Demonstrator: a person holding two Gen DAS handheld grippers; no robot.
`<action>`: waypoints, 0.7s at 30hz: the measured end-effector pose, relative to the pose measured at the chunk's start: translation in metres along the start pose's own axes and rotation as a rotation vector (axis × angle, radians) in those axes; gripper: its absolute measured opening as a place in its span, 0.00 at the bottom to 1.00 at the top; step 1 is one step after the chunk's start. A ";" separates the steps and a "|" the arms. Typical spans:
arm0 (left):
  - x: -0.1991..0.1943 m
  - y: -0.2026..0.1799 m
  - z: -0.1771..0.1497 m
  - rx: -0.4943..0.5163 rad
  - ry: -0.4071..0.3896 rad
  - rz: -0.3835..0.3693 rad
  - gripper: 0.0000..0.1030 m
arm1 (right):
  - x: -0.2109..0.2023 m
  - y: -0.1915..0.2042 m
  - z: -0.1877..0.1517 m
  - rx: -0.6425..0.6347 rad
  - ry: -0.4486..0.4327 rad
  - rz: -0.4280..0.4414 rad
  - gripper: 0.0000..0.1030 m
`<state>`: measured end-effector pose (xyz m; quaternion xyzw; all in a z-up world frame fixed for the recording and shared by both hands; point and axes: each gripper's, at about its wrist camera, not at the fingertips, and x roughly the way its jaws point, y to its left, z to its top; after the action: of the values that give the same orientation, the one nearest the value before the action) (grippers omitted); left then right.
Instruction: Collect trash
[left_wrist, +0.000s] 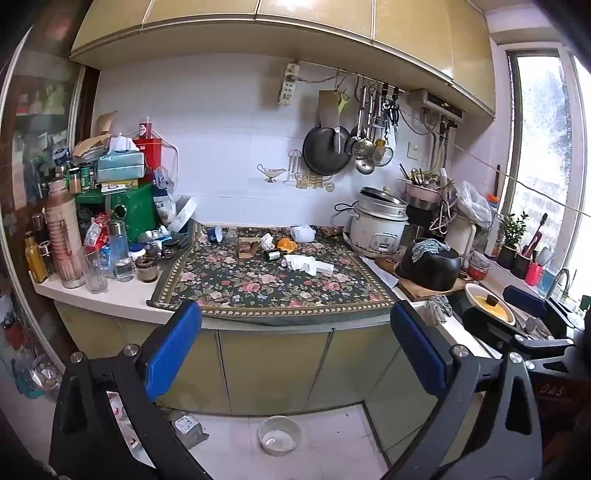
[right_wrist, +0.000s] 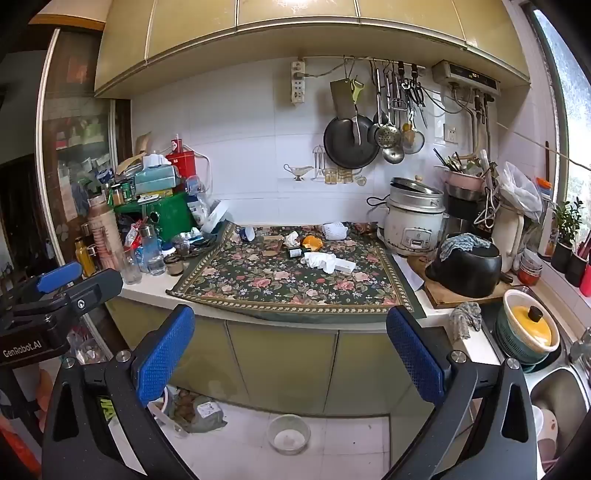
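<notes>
Scraps lie on a dark floral cloth on the counter: crumpled white tissue, orange peel, a small dark bottle on its side, a white foam net, a flat white box and brown cardboard bits. My left gripper hangs open in front of the counter's edge, well short of the scraps. My right gripper is open too, empty and equally far back.
Bottles, jars and boxes crowd the counter's left end. A rice cooker, a black pot and the sink area are at right. A glass bowl sits on the floor.
</notes>
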<state>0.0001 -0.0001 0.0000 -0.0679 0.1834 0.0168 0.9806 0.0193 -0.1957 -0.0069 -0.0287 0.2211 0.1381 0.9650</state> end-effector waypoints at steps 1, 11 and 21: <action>0.000 0.000 0.000 0.002 -0.001 0.002 1.00 | 0.000 0.000 0.000 0.001 -0.001 0.001 1.00; -0.004 0.005 -0.003 -0.034 0.009 -0.009 1.00 | 0.001 -0.002 0.000 0.003 0.001 0.005 1.00; -0.010 0.011 -0.008 -0.054 0.008 -0.015 1.00 | -0.008 0.003 0.001 0.008 -0.019 0.004 1.00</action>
<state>-0.0131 0.0093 -0.0053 -0.0960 0.1864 0.0139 0.9777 0.0119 -0.1947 -0.0027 -0.0229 0.2126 0.1396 0.9668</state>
